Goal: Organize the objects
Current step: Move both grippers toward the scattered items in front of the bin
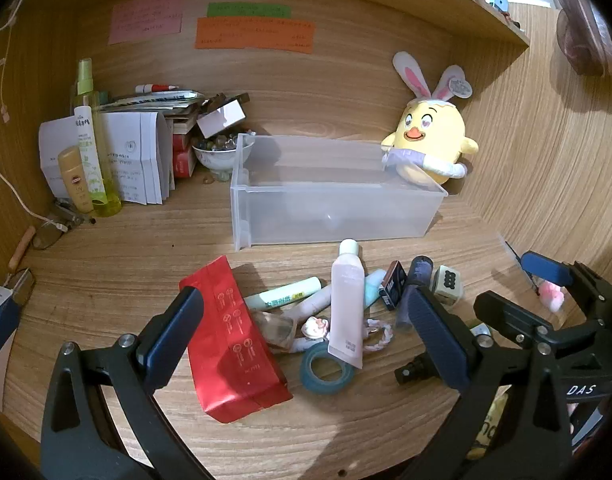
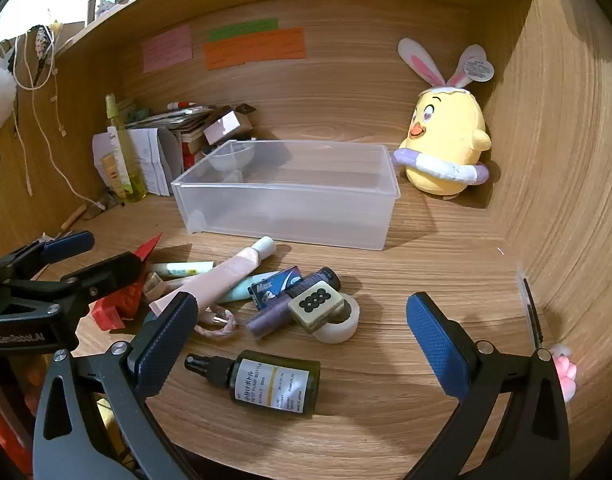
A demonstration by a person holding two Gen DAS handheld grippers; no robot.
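Clear plastic bin (image 2: 290, 200) sits empty straight ahead of both tools, beyond the clutter. Red foil pouch (image 1: 234, 344) lies right between the left tool (image 1: 306, 332) fingers, crinkly and light, so grab across its middle. Dark pump bottle (image 2: 266, 380) lies on its side on the bench between the right tool (image 2: 302, 336) fingers; probably rigid and slick, so I'd pinch its body. Both tools are spread wide, holding nothing.

The left tool (image 1: 306, 328) hangs wide apart over a red pouch (image 1: 236, 344), pink tube (image 1: 347, 304) and tape ring (image 1: 325, 370), near the clear bin (image 1: 329, 208).
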